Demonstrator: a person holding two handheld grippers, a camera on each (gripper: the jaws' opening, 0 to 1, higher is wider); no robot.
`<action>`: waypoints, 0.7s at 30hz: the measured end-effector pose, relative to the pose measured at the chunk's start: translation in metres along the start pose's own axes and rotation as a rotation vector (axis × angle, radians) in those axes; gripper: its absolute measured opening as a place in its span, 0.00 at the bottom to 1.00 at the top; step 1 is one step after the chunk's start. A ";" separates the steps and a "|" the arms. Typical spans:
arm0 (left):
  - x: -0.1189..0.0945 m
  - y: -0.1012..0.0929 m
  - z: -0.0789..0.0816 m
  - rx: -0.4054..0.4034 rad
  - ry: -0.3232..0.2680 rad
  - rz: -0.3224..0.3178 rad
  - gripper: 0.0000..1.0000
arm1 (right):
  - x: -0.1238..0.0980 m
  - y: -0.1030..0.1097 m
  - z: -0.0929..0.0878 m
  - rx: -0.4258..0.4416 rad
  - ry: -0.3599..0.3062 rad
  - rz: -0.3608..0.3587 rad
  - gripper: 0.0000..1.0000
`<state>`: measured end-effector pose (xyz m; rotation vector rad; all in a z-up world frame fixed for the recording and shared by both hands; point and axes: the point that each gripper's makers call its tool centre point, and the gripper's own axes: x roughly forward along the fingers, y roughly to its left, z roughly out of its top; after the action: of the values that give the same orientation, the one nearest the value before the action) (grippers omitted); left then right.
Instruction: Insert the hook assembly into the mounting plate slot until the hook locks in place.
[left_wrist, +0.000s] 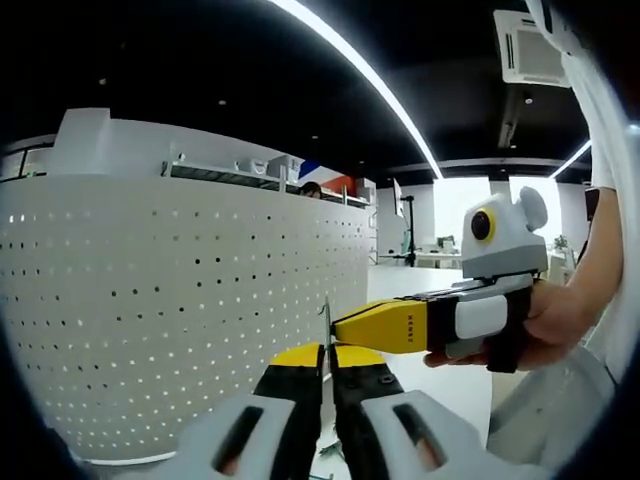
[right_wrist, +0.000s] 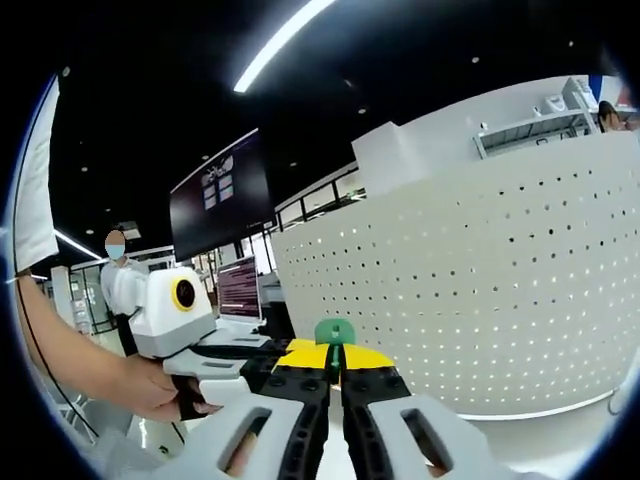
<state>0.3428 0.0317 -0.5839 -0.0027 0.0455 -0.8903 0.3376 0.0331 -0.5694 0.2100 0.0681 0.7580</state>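
Left gripper (left_wrist: 326, 368), black jaws tipped yellow, pressed together on a thin upright metal piece (left_wrist: 326, 325) that I take to be part of the hook assembly; its edge rises just above the jaw tips. Right gripper (left_wrist: 345, 328), seen in the left gripper view entering from the right, lies nearly level, its yellow tips meeting that same thin piece from the side. The hand (left_wrist: 545, 322) holding it wraps the grip from behind, with the forearm rising toward the upper right.

In the right gripper view, the right gripper (right_wrist: 335, 365) is closed on a small green rounded part (right_wrist: 335, 331), which stands just above its tips; the left gripper (right_wrist: 262, 368) crosses in from the left and touches at the same spot, carried by the other hand (right_wrist: 150, 385).

White curved perforated panel (left_wrist: 190, 300), the likely mounting plate, stands upright just beyond the joined tips. Both grippers seem equally near it. The held piece's long axis runs vertical, roughly parallel to the panel face, so the coming move is judged a forward push toward the holes. Which slot is meant cannot be told.
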 end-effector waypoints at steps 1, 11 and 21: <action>0.000 0.000 0.000 0.009 -0.001 0.004 0.03 | 0.000 0.000 0.000 0.002 0.000 0.000 0.00; -0.002 0.000 -0.015 0.020 0.069 0.012 0.27 | -0.001 0.001 -0.001 0.006 0.006 0.008 0.00; -0.001 0.000 -0.028 -0.016 0.118 0.027 0.73 | -0.001 0.002 -0.004 0.007 0.013 0.013 0.00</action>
<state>0.3412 0.0330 -0.6119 0.0359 0.1622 -0.8628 0.3351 0.0341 -0.5728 0.2125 0.0823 0.7724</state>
